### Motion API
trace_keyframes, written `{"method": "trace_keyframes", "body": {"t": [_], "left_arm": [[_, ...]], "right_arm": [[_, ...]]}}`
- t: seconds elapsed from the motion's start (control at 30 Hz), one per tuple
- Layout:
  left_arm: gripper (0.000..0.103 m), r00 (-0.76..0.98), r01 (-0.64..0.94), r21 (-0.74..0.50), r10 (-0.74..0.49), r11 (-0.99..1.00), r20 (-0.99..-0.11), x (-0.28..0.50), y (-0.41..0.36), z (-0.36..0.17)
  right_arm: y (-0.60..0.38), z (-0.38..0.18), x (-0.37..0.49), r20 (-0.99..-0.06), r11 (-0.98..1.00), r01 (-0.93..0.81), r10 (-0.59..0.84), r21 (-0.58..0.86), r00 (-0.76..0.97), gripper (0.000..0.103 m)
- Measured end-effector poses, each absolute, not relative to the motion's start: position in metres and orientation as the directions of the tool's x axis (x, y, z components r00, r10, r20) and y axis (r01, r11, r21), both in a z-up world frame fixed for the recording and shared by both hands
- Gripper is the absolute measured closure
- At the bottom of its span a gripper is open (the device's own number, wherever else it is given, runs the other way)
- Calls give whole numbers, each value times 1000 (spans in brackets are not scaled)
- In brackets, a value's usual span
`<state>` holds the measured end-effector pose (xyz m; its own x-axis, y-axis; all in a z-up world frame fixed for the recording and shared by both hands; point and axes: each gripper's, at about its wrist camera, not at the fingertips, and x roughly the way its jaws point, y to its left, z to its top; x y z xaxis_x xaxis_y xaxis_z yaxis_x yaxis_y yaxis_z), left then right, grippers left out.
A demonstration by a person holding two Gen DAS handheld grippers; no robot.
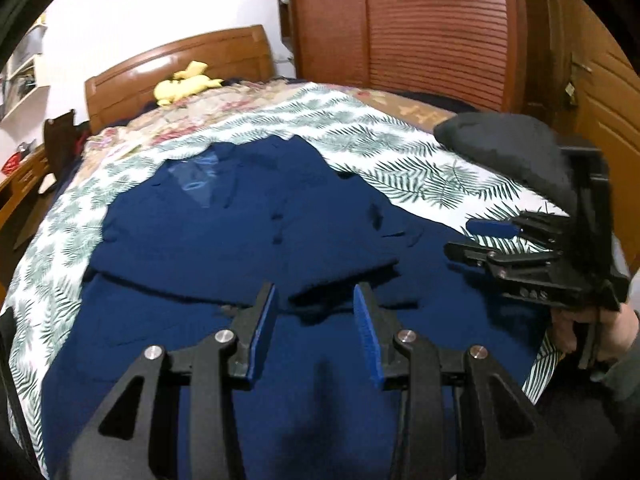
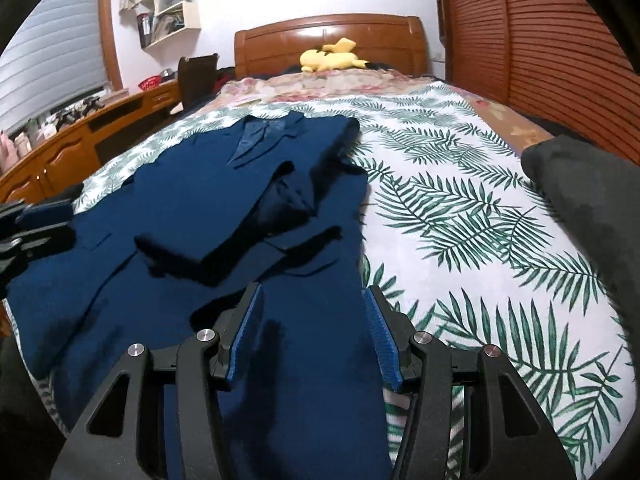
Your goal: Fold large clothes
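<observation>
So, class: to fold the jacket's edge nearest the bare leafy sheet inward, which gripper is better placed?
Probably the right gripper: its open jaws hover over that edge of the jacket; the left gripper sits mid-jacket.

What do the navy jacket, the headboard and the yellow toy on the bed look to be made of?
Navy jacket: woven suit cloth, matte, with crisp lapels and a shinier lining at the collar; the fibre can't be told. Headboard: wood or wood veneer, glossy varnish with bright reflections. Yellow toy: soft plush, probably, by its limp rounded shape.

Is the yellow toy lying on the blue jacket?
No, the yellow toy lies up by the headboard, far from the blue jacket.
</observation>
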<state>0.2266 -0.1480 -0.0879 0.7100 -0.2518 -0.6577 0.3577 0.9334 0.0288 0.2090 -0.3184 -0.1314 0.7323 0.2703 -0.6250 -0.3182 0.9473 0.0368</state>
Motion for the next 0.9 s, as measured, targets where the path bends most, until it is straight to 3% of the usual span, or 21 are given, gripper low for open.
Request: {"method": "trace_keyframes", "body": {"t": [0.4, 0.9], "left_arm": [[65, 613, 429, 24, -271, 903, -742, 269, -209, -112], [69, 609, 417, 153, -150, 896, -779, 285, -226, -135]], "right_arm": [[-348, -112, 188, -601, 954, -297, 254, 29, 758, 50], [-350, -106, 183, -608, 956, -292, 249, 30, 754, 50]]}}
